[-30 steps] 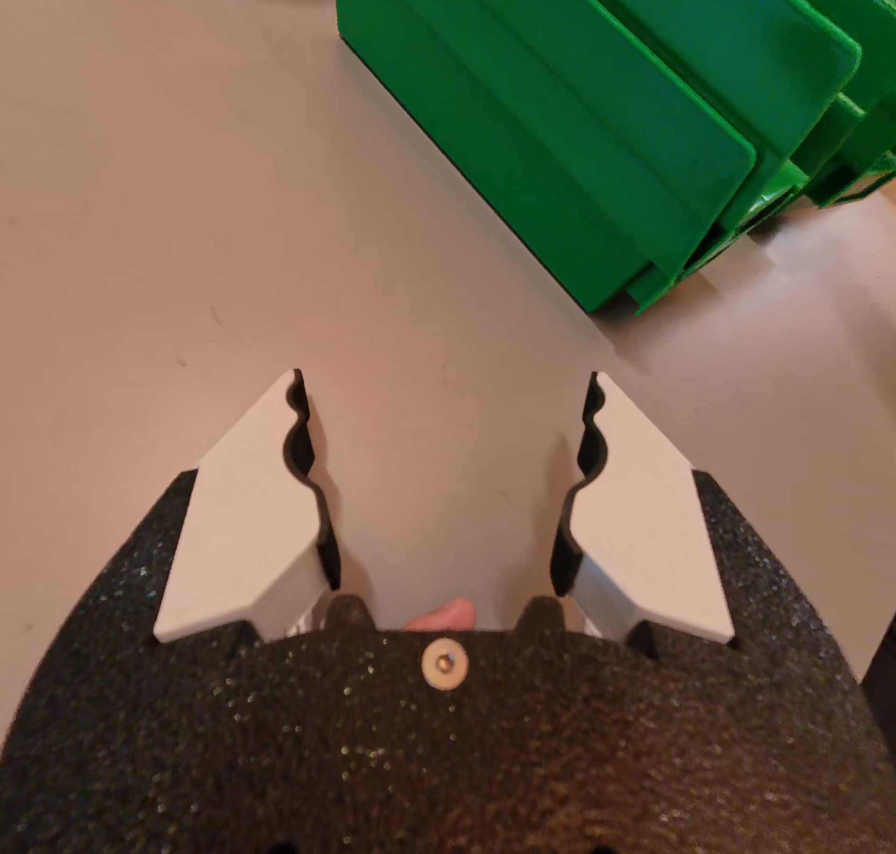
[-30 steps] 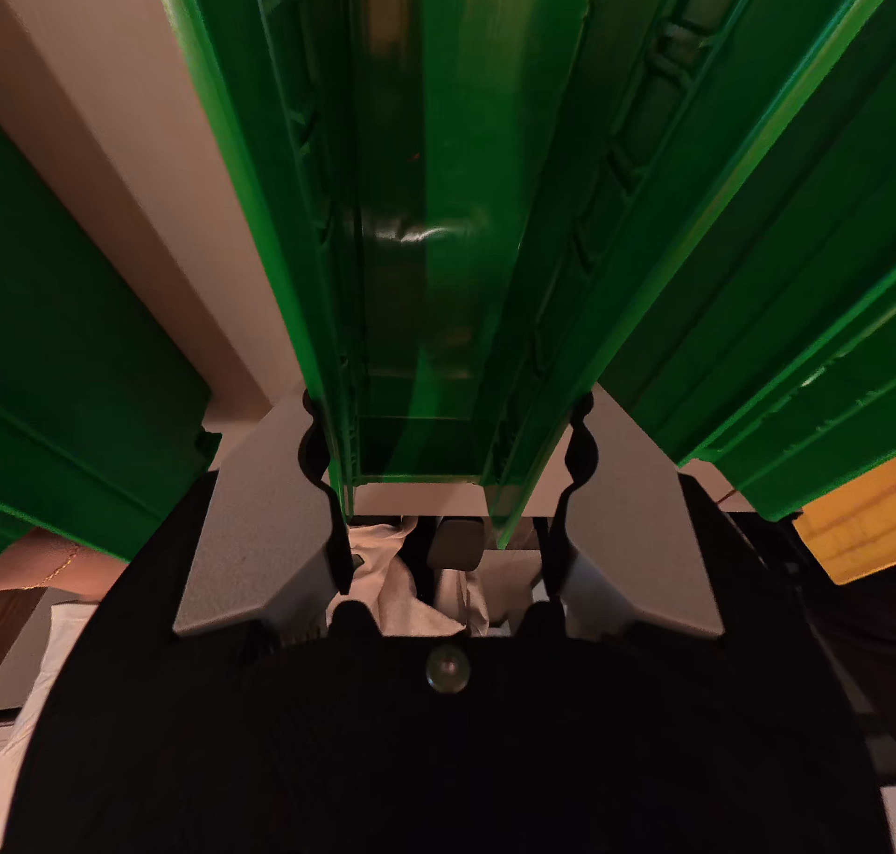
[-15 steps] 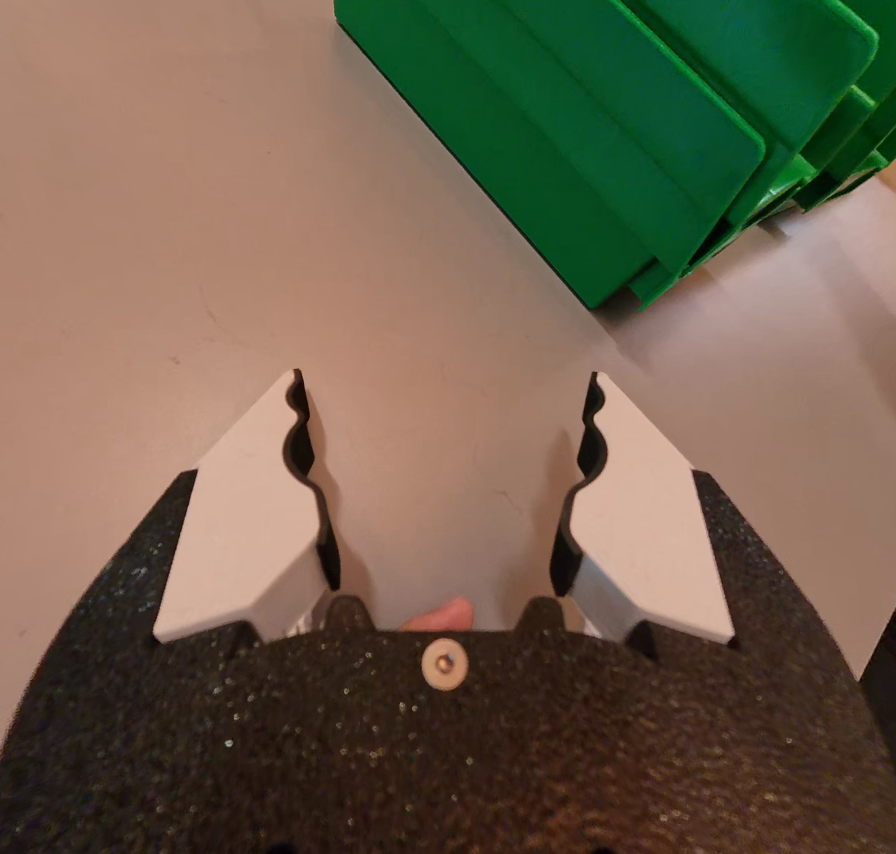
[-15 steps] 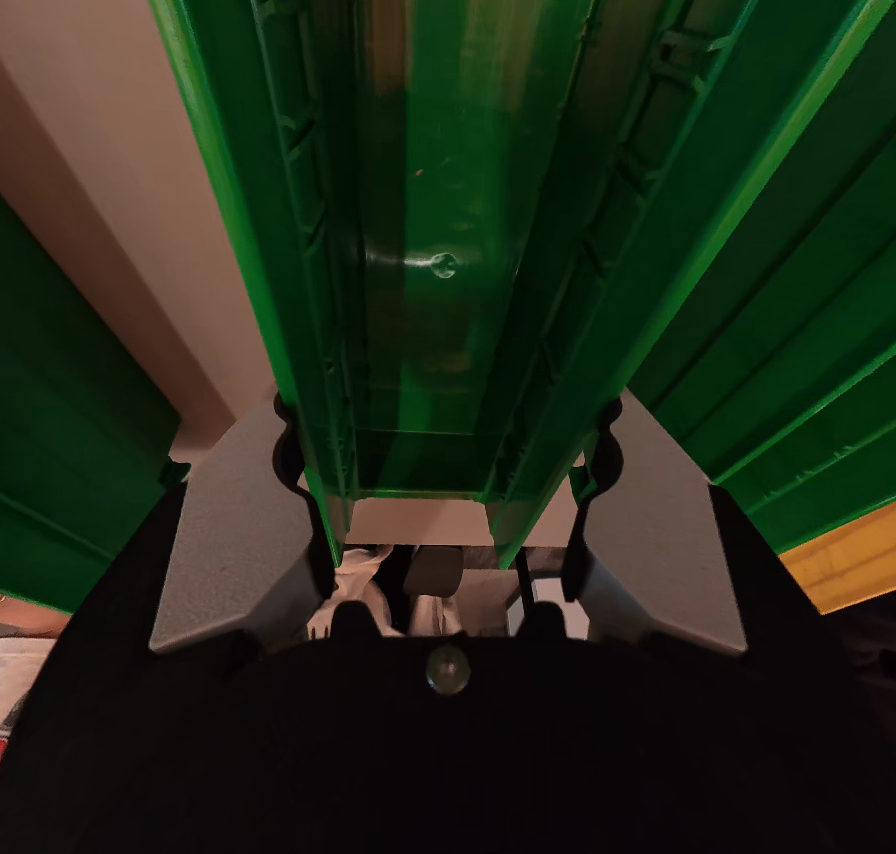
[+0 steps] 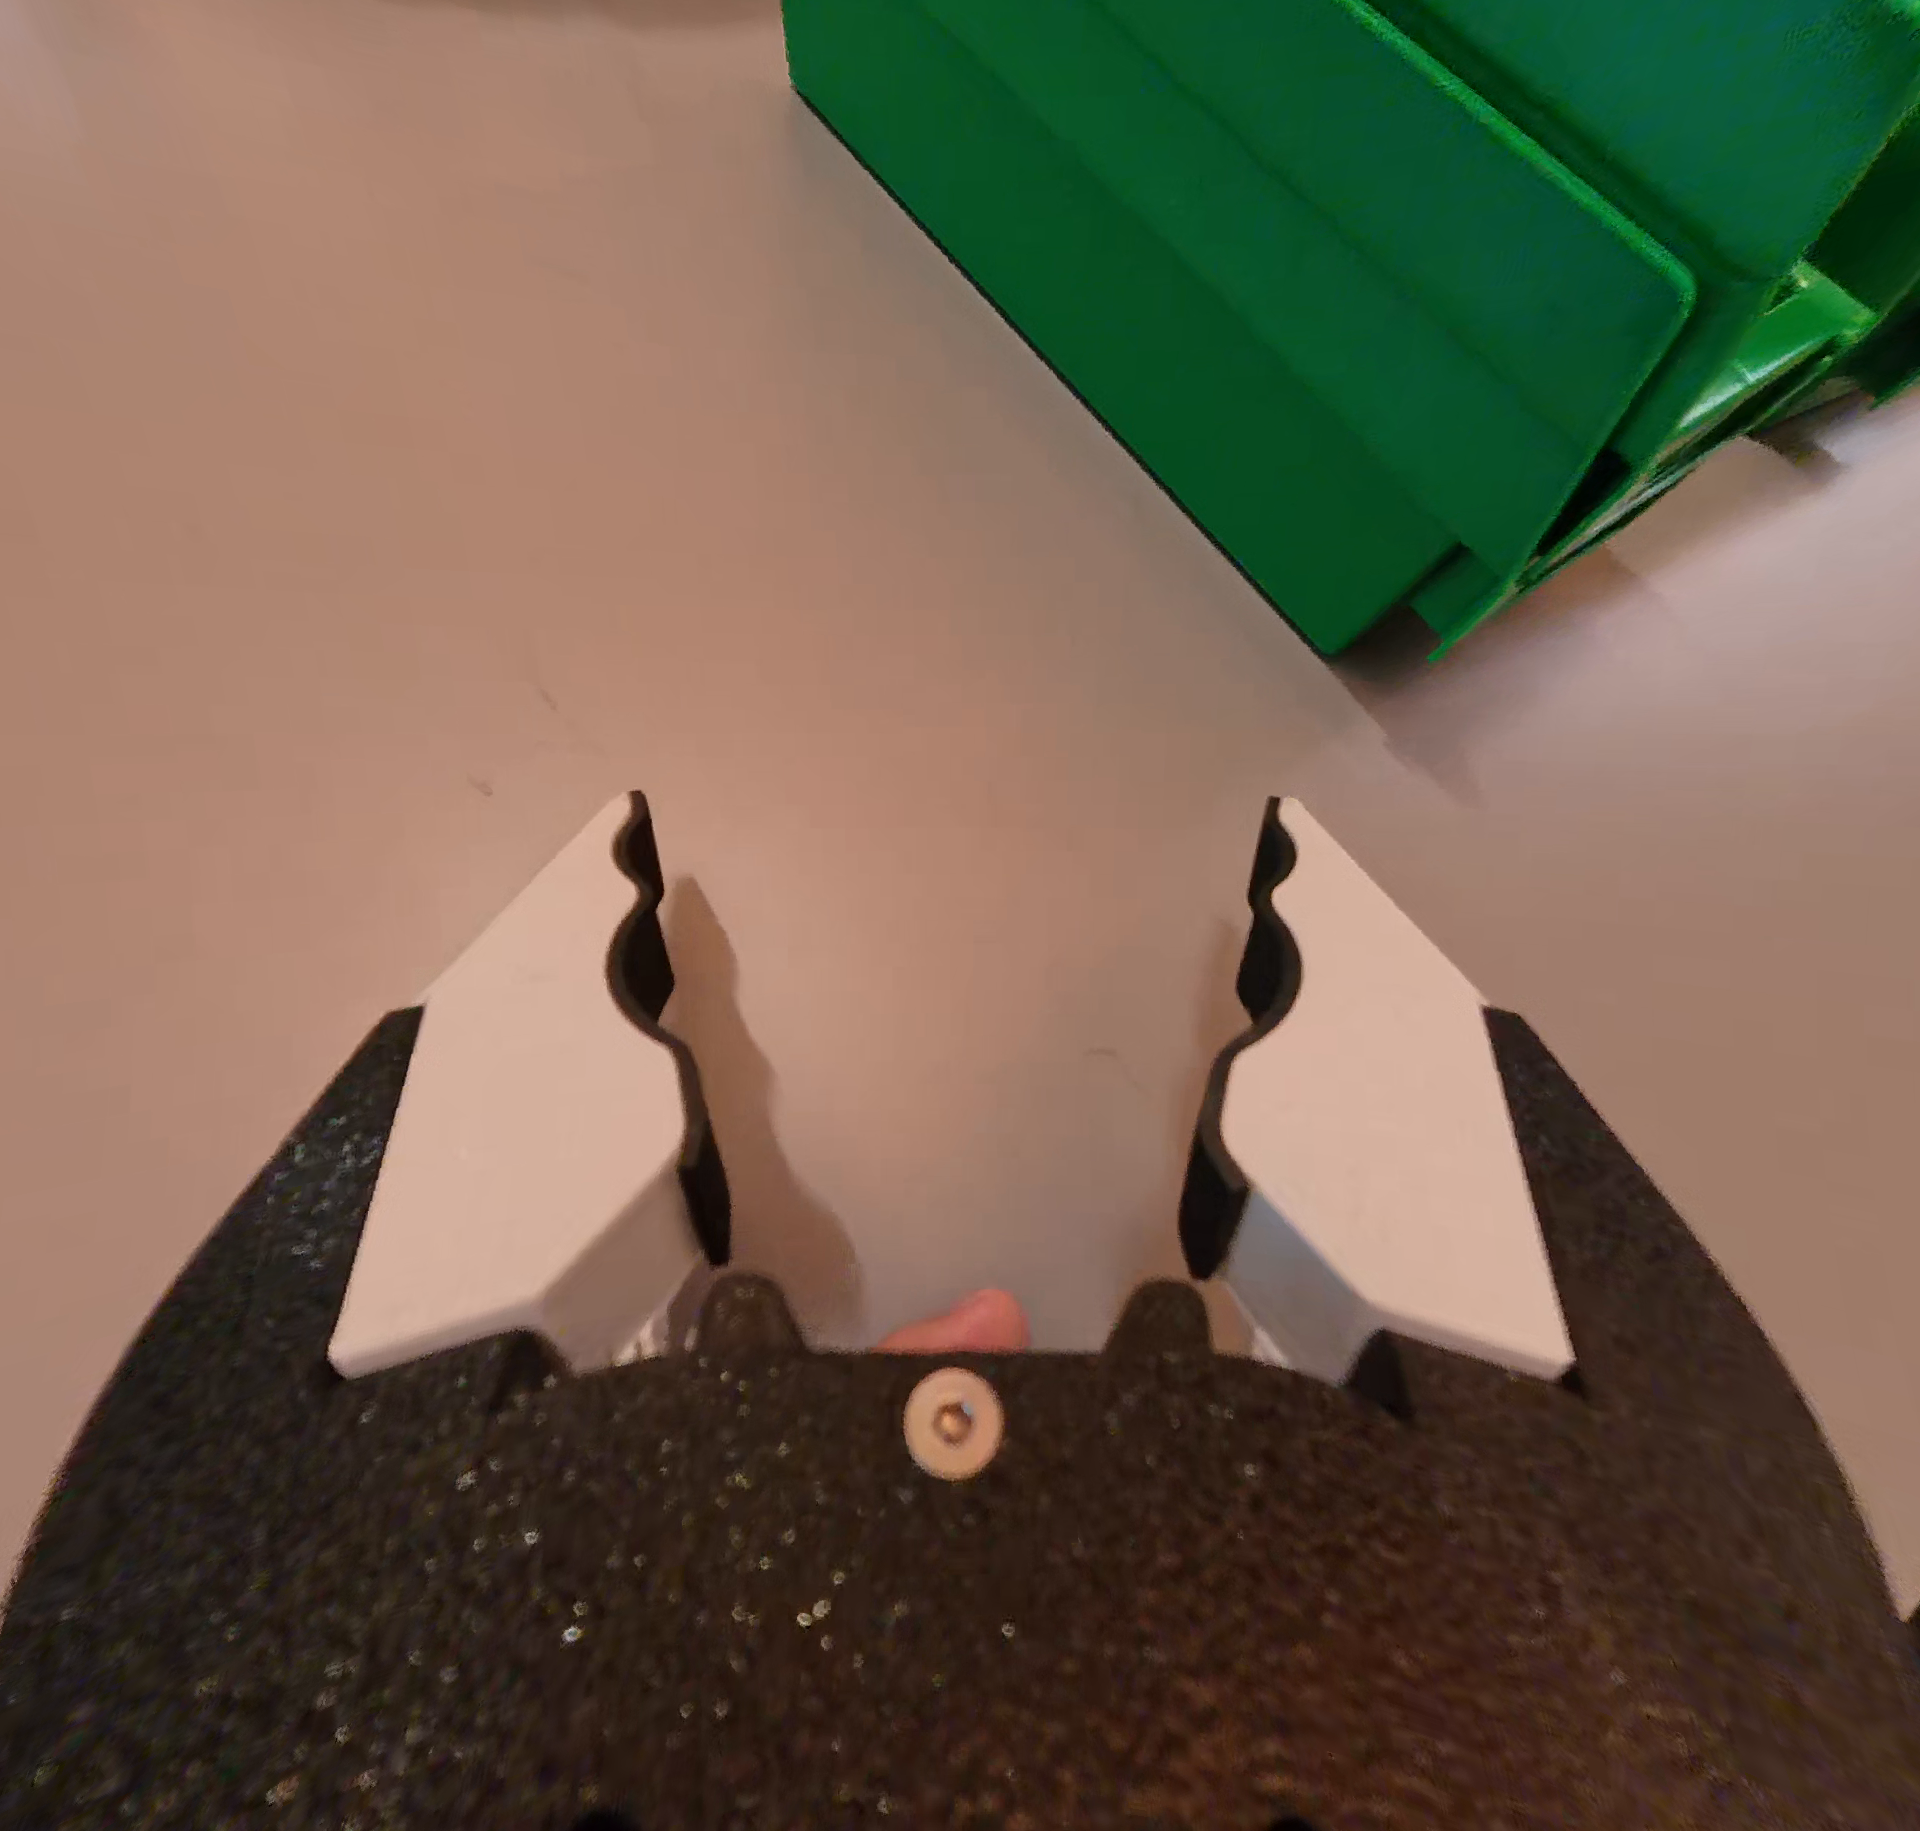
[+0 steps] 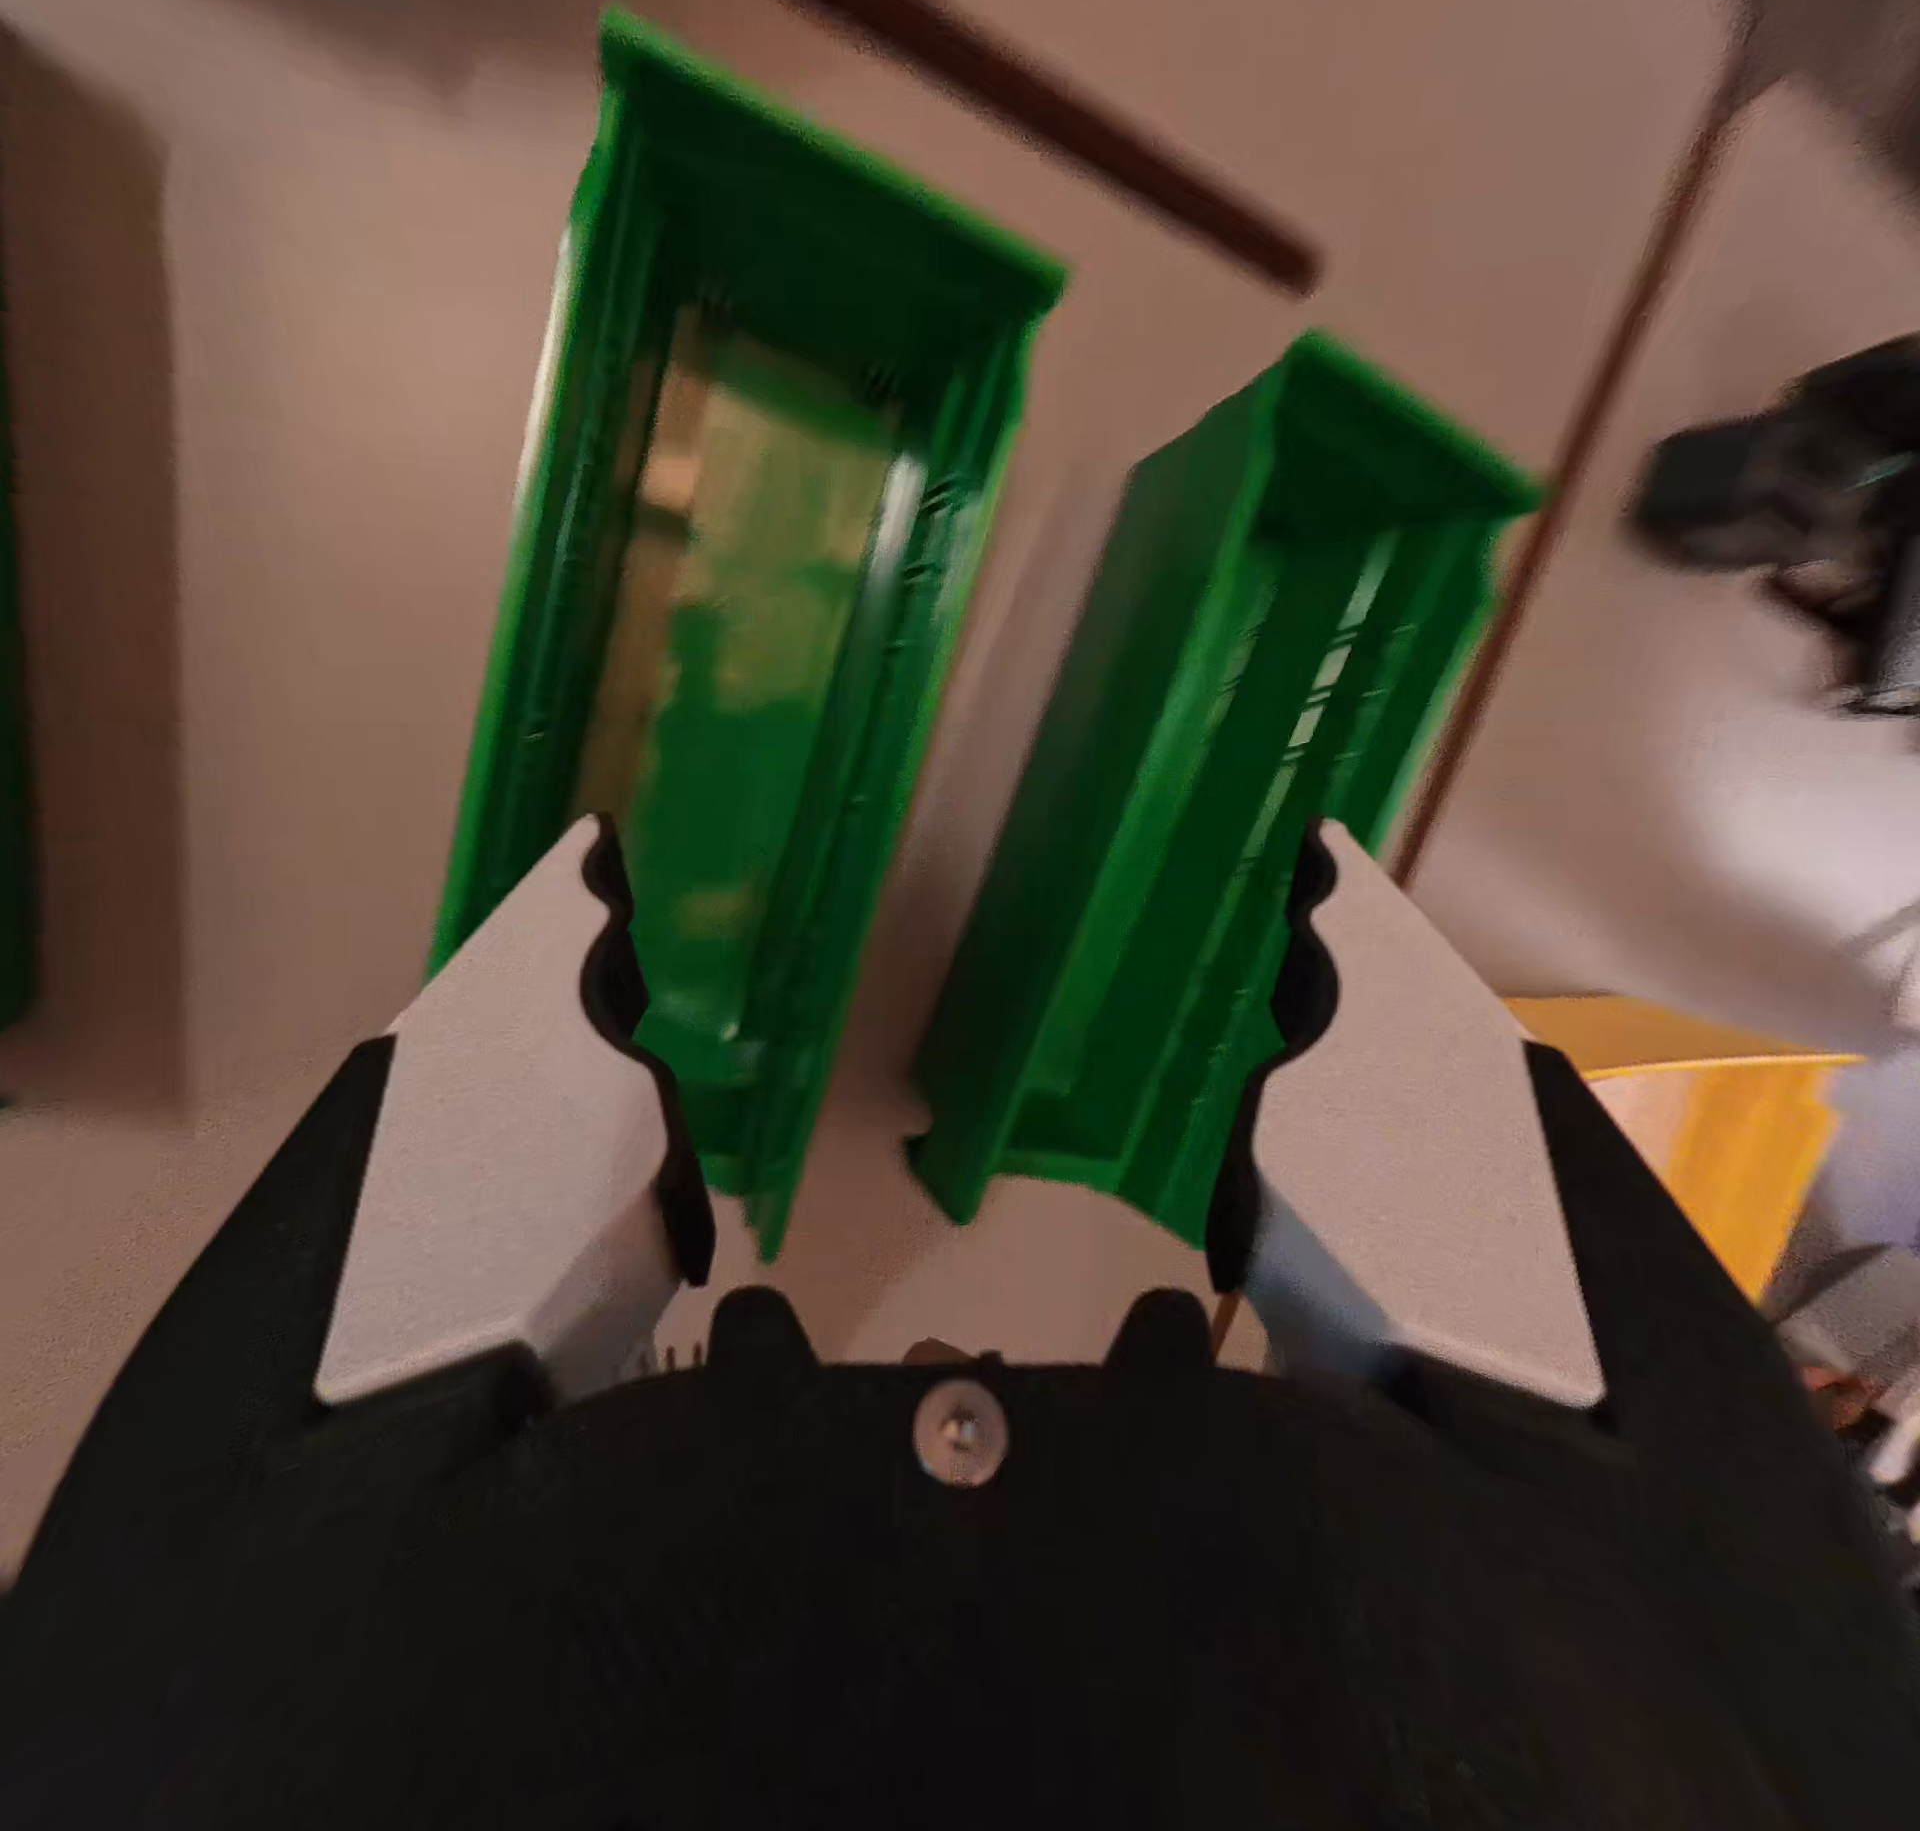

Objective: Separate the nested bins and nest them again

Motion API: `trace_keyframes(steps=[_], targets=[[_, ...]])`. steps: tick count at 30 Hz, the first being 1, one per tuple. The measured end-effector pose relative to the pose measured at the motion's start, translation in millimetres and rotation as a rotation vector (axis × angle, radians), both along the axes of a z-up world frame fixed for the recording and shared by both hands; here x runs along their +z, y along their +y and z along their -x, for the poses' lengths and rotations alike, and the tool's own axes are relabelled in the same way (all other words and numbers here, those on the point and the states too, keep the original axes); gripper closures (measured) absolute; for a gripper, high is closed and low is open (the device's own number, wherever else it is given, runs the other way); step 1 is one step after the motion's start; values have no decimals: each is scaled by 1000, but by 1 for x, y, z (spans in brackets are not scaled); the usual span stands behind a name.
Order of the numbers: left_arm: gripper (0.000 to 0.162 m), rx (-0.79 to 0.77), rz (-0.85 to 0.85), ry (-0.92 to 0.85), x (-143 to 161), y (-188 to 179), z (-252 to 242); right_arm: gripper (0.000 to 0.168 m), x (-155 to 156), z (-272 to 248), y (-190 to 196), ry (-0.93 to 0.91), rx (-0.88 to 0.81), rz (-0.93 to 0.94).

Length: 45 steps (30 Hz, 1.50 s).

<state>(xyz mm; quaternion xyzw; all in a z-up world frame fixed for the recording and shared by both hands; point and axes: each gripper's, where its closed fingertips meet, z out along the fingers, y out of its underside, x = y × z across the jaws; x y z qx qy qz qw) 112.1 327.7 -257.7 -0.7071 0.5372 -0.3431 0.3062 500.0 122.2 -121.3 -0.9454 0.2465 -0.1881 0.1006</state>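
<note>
In the left wrist view, green bins (image 5: 1299,254) lie packed close together at the upper right of the beige table (image 5: 416,431). My left gripper (image 5: 951,805) is open and empty over bare table, short of their near corner. In the blurred right wrist view, two green bins stand apart on the table with their open sides up, one on the left (image 6: 748,586) and one on the right (image 6: 1226,742). My right gripper (image 6: 956,825) is open and empty, held back from their near ends, touching neither.
A sliver of another green bin (image 6: 10,638) shows at the far left of the right wrist view. A yellow object (image 6: 1714,1137) sits off the table's right side. A dark blurred shape (image 6: 1787,493) is at the upper right.
My right gripper has opened wide, let go of the left bin's near end and pulled back, so two bins now show whole. My left gripper stayed open and shifted slightly.
</note>
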Motion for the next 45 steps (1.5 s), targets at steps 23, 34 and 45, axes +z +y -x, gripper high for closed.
trace_keyframes(steps=[23, 34, 45], targets=[[45, 34, 16, 625, 197, -14, -155, 39, -21, 124, -75, -417, 183, -810], [45, 223, 24, 822, 167, -20, -198, 35, 3, 120, -89, -441, 149, -1022], [45, 313, 93, 908, 92, -16, -195, 36, -2, 125, -80, -369, 159, -1046]])
